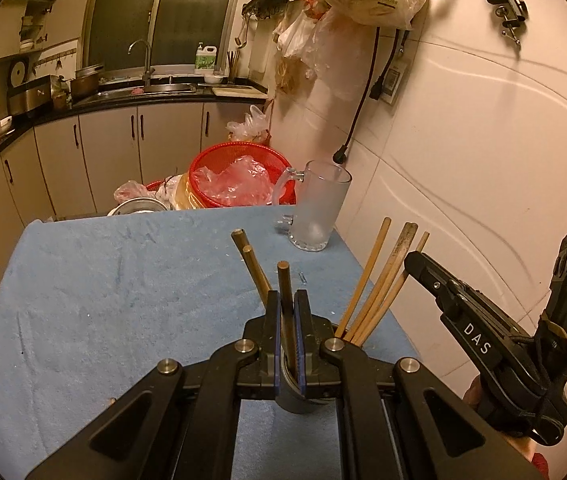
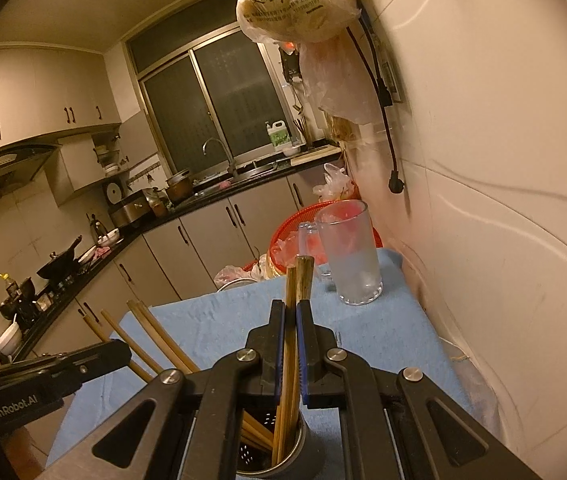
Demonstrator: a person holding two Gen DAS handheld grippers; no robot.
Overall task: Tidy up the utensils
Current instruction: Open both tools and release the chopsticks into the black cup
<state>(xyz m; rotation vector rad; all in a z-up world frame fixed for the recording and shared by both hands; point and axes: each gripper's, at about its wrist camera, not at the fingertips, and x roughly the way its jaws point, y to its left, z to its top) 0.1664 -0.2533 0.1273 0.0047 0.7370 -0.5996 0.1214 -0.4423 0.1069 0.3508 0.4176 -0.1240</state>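
Observation:
A grey metal utensil holder (image 2: pixel 283 460) stands on the blue cloth (image 1: pixel 103 300) at the table's near edge, with several wooden chopsticks in it. My left gripper (image 1: pixel 287 300) is shut on one dark chopstick (image 1: pixel 284 280) standing in the holder (image 1: pixel 295 398); two more chopsticks (image 1: pixel 253 266) lean to its left. My right gripper (image 2: pixel 290 310) is shut on a pair of chopsticks (image 2: pixel 299 280) that reach down into the holder. The right gripper shows at the right of the left wrist view (image 1: pixel 411 258), next to several light chopsticks (image 1: pixel 379 280).
A frosted glass mug (image 1: pixel 319 208) stands on the cloth at the far right, by the tiled wall (image 1: pixel 483 140). A red basket (image 1: pixel 239 176) with plastic bags sits behind the table. Kitchen counter, sink (image 1: pixel 163 88) and cabinets lie beyond. Bags hang overhead (image 2: pixel 299 0).

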